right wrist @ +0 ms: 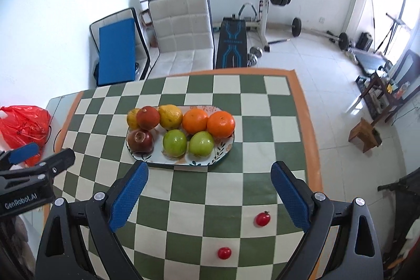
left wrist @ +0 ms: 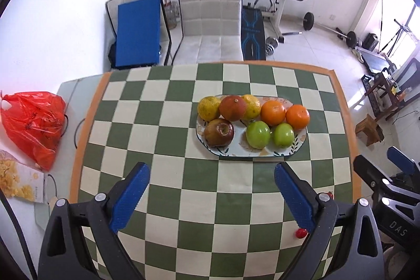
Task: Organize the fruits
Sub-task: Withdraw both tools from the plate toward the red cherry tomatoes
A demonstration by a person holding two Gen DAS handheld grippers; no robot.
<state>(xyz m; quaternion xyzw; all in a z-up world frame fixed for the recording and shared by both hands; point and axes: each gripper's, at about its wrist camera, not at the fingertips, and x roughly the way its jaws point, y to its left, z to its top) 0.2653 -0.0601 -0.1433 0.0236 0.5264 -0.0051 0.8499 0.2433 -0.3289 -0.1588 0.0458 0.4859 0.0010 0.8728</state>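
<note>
I hold both claws, left point(left wrist: 211, 176) and right point(right wrist: 208, 175), spread apart and empty above the green-checked worktop point(right wrist: 183, 201). The oval patterned plate point(right wrist: 168, 160) groups fruit by kind, so the two small red tomatoes point(right wrist: 262, 218) loose nearby look unsorted.

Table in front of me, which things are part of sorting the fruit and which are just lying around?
Part of the job:
- oval plate holding the fruit
- two green apples
- two oranges
- red apple
- two cherry tomatoes loose on the checkered cloth

Lying about:
- red plastic bag
- snack box
</note>
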